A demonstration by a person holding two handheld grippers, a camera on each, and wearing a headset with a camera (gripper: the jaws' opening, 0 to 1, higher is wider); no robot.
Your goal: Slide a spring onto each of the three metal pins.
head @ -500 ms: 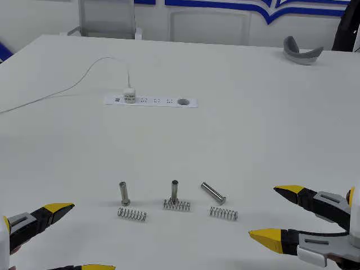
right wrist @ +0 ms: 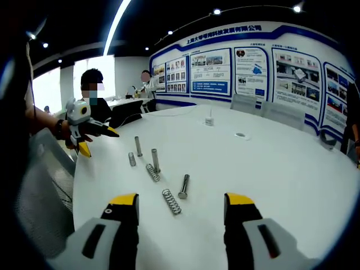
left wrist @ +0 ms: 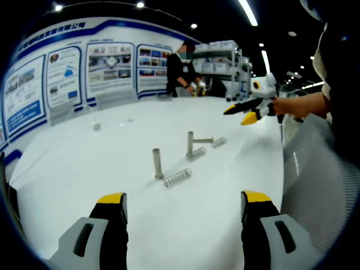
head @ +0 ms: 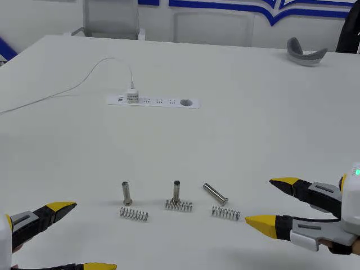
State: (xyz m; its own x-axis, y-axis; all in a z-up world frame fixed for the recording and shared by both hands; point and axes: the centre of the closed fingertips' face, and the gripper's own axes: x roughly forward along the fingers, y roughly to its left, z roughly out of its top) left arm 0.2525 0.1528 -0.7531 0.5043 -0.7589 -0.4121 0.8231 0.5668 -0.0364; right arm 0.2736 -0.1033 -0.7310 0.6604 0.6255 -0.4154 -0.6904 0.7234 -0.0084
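Three metal pins stand in a row on the white table (head: 242, 129): the left pin (head: 127, 193) and the middle pin (head: 176, 191) upright, the right pin (head: 214, 193) lying on its side. A loose spring lies in front of each: left spring (head: 134, 214), middle spring (head: 179, 206), right spring (head: 225, 213). My left gripper (head: 84, 236) hovers open at the near left, well short of the left spring (left wrist: 177, 178). To the right of the right spring (right wrist: 170, 201), my right gripper (head: 265, 201) is open and holds nothing.
A white power strip (head: 152, 101) with a plug (head: 131, 97) and a trailing cable lies mid-table. A grey curved object (head: 306, 52) rests at the far right. A chair (head: 109, 19) stands behind the table's far edge. People stand in the background.
My right gripper has edged a little forward and left, toward the right spring. The left gripper, pins and springs have stayed put; the head camera shifted slightly.
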